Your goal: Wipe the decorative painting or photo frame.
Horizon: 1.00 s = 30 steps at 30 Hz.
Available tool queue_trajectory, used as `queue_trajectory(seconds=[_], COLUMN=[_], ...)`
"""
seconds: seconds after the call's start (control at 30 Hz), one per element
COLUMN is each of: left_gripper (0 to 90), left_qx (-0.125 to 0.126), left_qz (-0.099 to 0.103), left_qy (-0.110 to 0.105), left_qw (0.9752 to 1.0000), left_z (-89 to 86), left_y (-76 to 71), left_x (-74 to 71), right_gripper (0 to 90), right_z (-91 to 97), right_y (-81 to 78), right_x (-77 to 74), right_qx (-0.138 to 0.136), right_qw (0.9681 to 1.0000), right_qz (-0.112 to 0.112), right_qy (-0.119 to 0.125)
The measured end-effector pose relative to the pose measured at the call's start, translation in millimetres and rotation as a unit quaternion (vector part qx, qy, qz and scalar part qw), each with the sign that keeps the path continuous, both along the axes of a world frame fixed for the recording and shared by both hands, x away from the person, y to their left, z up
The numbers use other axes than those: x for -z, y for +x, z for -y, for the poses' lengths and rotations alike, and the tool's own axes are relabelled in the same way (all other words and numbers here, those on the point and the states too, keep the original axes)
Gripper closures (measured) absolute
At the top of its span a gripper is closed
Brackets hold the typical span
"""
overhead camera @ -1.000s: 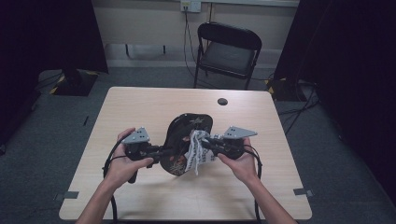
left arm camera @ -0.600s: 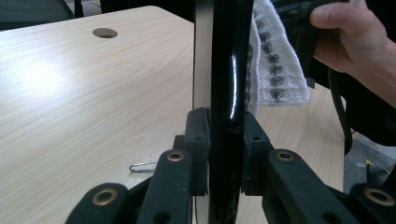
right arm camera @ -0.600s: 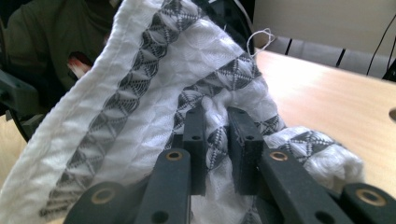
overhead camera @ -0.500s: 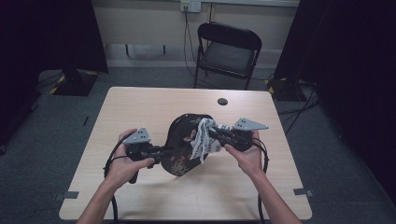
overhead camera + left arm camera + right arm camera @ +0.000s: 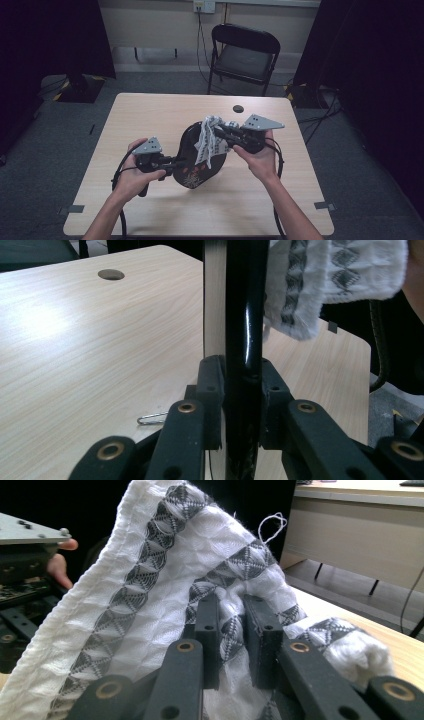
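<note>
A black lacquered plate (image 5: 196, 170) with a pale flower pattern is held on edge above the table. My left gripper (image 5: 175, 161) is shut on its near left rim; in the left gripper view the pads (image 5: 242, 390) clamp the glossy black rim (image 5: 243, 315) edge-on. My right gripper (image 5: 220, 132) is shut on a white cloth (image 5: 210, 140) with grey diamond bands. The cloth hangs against the plate's upper right face. In the right gripper view the cloth (image 5: 165, 570) is bunched between the jaws (image 5: 232, 630) and drapes over them. The cloth (image 5: 320, 280) also hangs beside the rim.
The pale wood table (image 5: 150, 115) has a dark round hole (image 5: 238, 108) near its far edge. A paperclip (image 5: 151, 418) lies on the table under the plate. A black folding chair (image 5: 243, 55) stands behind the table. Cables trail from both grippers.
My right gripper has risen with the cloth, sliding it from the plate's middle up to its far upper rim. The left gripper and the plate have stayed in place.
</note>
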<state>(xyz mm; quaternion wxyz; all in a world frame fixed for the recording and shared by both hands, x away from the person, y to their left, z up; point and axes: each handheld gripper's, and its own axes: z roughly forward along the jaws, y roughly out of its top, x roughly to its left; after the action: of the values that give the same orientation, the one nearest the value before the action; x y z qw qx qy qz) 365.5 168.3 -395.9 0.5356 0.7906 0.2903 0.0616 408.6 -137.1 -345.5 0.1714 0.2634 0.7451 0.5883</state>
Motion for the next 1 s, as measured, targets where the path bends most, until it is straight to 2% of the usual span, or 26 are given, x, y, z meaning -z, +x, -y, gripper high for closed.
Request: queue_trajectory(seconds=[0.2, 0.3, 0.37, 0.67, 0.7, 0.77, 0.9, 1.0], left_gripper=[76.9, 77.2, 77.4, 77.5, 77.6, 77.6, 77.7, 77.7], left_qx=[0.0, 0.001, 0.001, 0.0, 0.0, -0.002, -0.002, -0.003], left_qz=[0.0, 0.001, 0.002, 0.002, 0.002, 0.002, 0.001, 0.001], left_qy=[-0.004, -0.001, -0.001, 0.0, 0.0, -0.001, -0.001, -0.001], left_qw=[1.0, 1.0, 1.0, 1.0, 1.0, 1.0, 1.0, 1.0], left_z=[0.6, 0.1, 0.1, 0.4, 0.6, 1.1, 1.1, 1.1], left_y=[0.4, 0.7, 0.8, 0.7, 0.7, 0.7, 1.0, 0.9], left_x=[0.2, 0.1, 0.2, 0.0, 0.0, -0.1, -0.1, -0.1], right_gripper=[78.4, 78.7, 79.6, 83.5, 82.2, 73.4, 64.7, 62.0], right_z=[3.4, 8.8, 11.3, -2.8, -3.1, -3.3, -2.9, -3.3], right_y=[4.7, 7.9, 9.3, 2.7, 3.0, 5.2, 9.2, 11.0], right_x=[-8.4, -12.3, -13.1, -16.2, -16.7, -16.5, -13.3, -12.1], right_qx=[0.009, 0.026, 0.03, 0.001, 0.0, 0.0, -0.002, -0.003], right_qw=[0.9998, 0.9995, 0.9993, 0.9998, 0.9998, 0.9998, 0.9999, 0.9997], right_qz=[0.005, 0.014, 0.01, 0.018, 0.017, 0.012, -0.001, -0.006], right_qy=[0.015, 0.015, 0.018, 0.013, 0.014, 0.014, 0.015, 0.022])
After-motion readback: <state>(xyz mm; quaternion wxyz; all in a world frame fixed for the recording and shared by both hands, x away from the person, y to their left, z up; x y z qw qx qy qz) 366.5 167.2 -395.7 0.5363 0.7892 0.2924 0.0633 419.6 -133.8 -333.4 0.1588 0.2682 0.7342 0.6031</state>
